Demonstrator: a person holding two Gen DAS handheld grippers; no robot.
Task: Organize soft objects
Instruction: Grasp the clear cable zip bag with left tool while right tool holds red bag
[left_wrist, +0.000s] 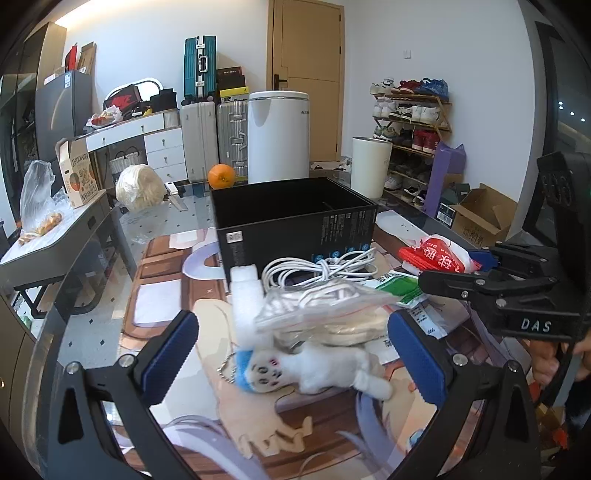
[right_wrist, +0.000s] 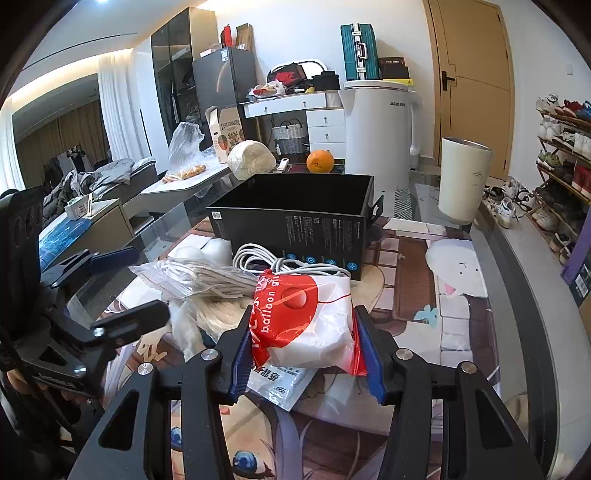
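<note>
Balloon bag between blue pads

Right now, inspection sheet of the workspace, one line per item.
Surface: glass table over a cartoon print.
Job's things: plush toy, red-white bag, clear zip bag; black box open.
Clutter: foam block, green packet, orange.
Grippers: left gripper open around the plush; right gripper shut on the red-white bag.
Cables: white cable coiled by the box.
Surroundings: suitcases, shoe rack.
</note>
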